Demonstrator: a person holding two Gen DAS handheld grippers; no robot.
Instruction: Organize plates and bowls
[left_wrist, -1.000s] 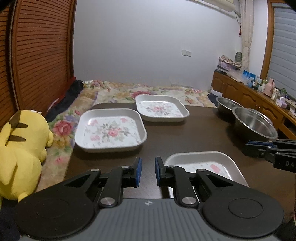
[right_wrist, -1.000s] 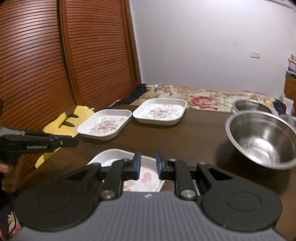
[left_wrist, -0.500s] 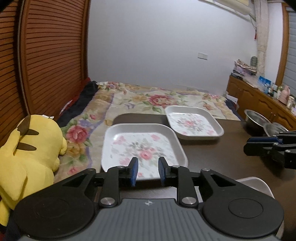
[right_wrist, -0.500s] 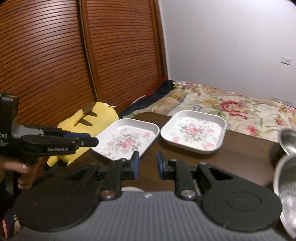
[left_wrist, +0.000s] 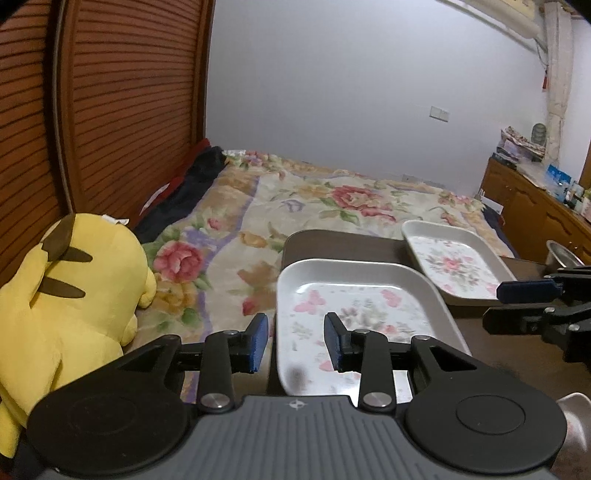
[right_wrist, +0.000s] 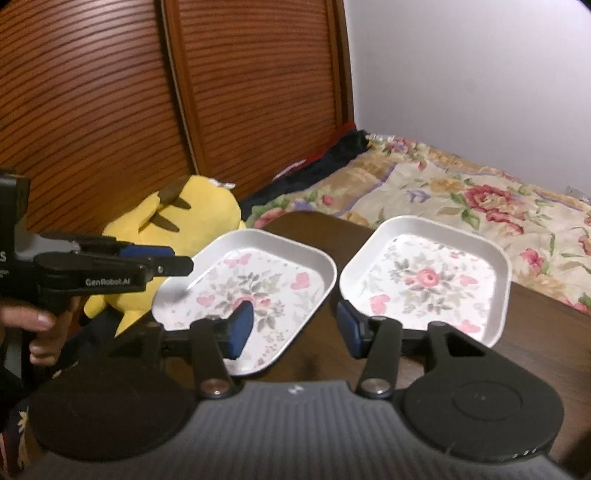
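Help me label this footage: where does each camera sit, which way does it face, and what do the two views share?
Left wrist: on the left gripper, jaws open, looking over the nearer floral plate toward the bed; the right gripper enters at right.
Right wrist: on the right gripper, jaws open, facing both plates and the slatted wardrobe; the left gripper and a hand show at left.
Shared: nearer floral plate, farther floral plate, yellow plush, bed.

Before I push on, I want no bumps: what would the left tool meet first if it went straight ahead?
Probably the near floral plate: its left rim lies in the gap of the open left tool, close ahead. Depth is unclear, so if the tool sits higher it could pass over it toward the bed.
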